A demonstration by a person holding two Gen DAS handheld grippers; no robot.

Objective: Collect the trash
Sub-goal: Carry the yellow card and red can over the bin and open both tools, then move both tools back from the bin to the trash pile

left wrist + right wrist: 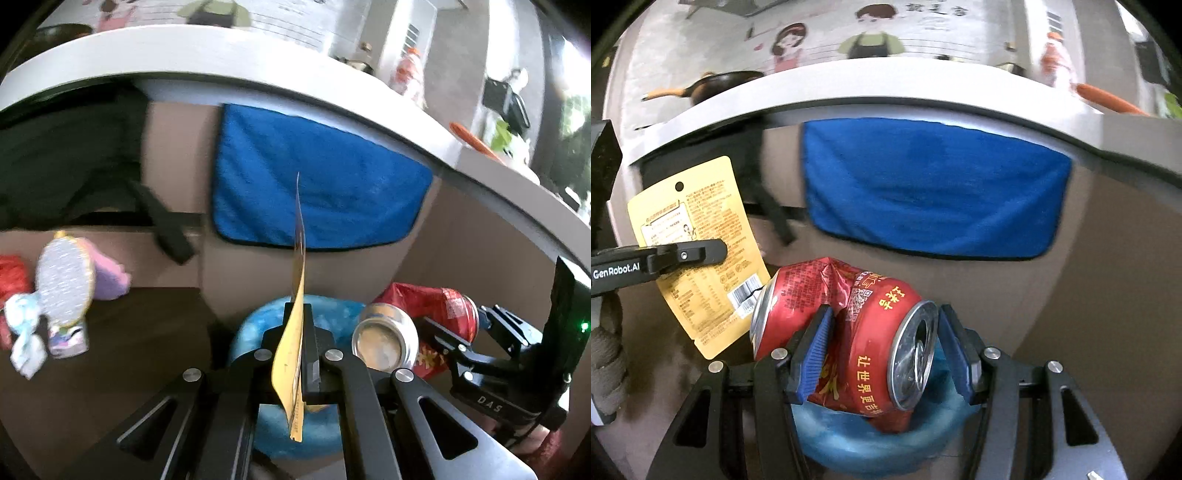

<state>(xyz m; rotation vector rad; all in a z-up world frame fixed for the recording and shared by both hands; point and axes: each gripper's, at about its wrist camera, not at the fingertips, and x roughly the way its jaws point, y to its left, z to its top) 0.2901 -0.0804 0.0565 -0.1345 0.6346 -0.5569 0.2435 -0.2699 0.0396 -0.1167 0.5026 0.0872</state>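
Trash pickup looks mostly done: both pieces are lifted and in hand. Left tongs are pressed together on a flat yellow packet, which stands edge-on between the pads in the left wrist view. Right tongs are clamped across a crushed red can, blue pads biting its dented middle, open end pointing right and near.

Left to do, as I read it: drop both. A blue bin sits directly under the 2 tongs, rim visible below the can and below the packet, so release should be close. Can't tell if anything is already in it.

Around:
- blue cloth hanging from the edge of the grey bench, far side, behind both items
- dark pan on the bench, far left
- small toys on a dark surface, left
- black strap dangling far left

Nothing blocks the bin. Only risk I see: the 2 tongs sit just beside each other, can near the packet.
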